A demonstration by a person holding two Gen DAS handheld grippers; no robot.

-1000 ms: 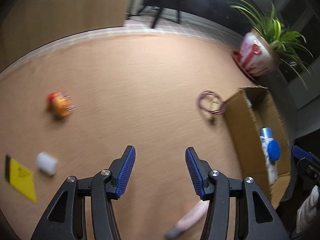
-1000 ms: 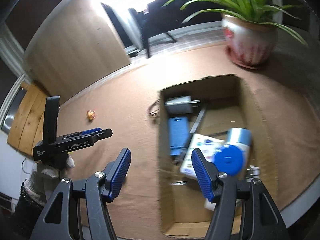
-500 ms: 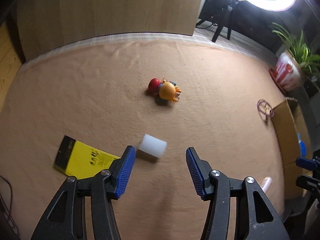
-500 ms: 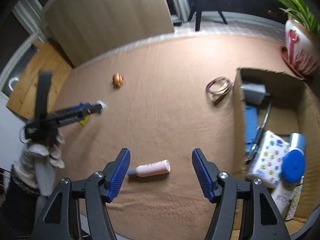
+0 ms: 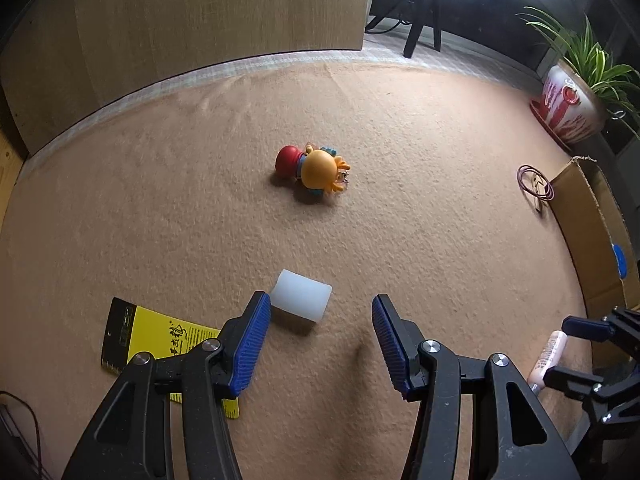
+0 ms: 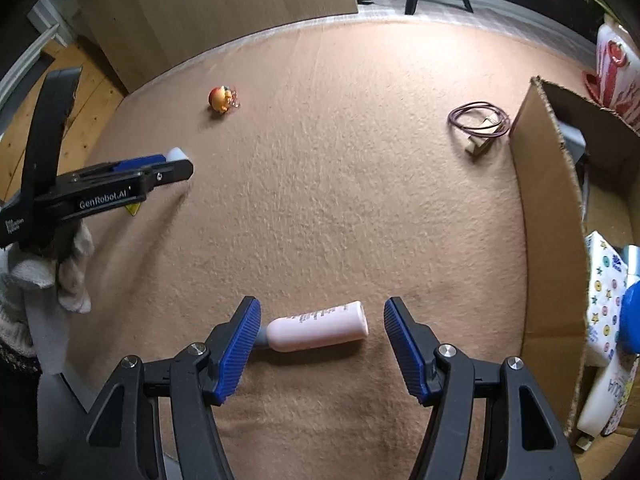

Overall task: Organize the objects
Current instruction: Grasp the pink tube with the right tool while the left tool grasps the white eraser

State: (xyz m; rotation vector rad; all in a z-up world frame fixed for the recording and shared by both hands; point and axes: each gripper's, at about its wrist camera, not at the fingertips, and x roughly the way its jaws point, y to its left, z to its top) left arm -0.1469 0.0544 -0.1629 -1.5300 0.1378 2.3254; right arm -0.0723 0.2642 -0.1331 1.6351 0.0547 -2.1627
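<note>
Pink tube between the right gripper's wide jaws; white block beside the left gripper's wide jaws.

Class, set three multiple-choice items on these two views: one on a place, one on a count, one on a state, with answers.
1. The coiled cable lies:
A inside the cardboard box
B on the cloth beside the box
C under the yellow card

2. Loose things on the cloth outside the box:
A two
B five
C nine

3. The right tool:
A open, pink tube between its fingers
B shut on the toy figure
C holding the white block

Answers: B, cable sits left of the box wall; B, toy, block, card, tube, cable; A, gaps show beside the tube.
</note>
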